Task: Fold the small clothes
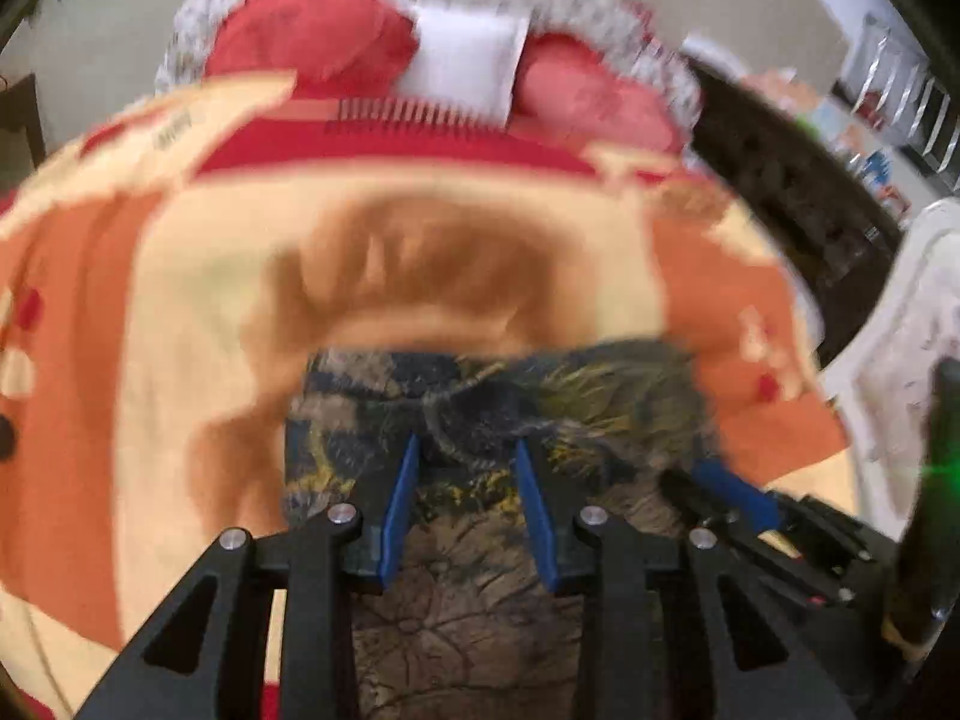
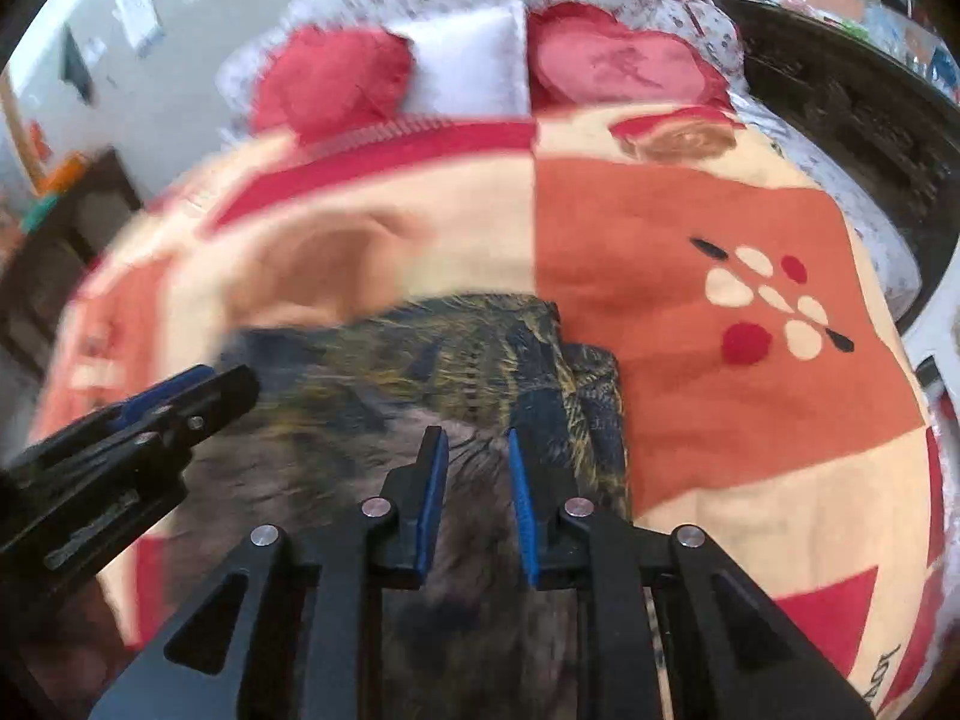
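blanket (image 2: 690, 228): soft matt fleece cloth, slightly fuzzy
garment (image 2: 480, 348): matt printed cloth, lying on blanket
white pillow (image 2: 474, 75): smooth plain cloth, beyond blanket's far edge
red cushions (image 2: 336, 81): matt cloth, beside white pillow
left gripper (image 1: 465, 450): matt black plastic, blue rubbery pads, shiny metal pins

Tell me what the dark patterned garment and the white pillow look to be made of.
Dark patterned garment: thin woven or knit fabric, matte, printed; it drapes and creases softly. White pillow: smooth cloth cover, probably cotton, soft filling; plump with a seamed edge. Blur leaves weave uncertain.
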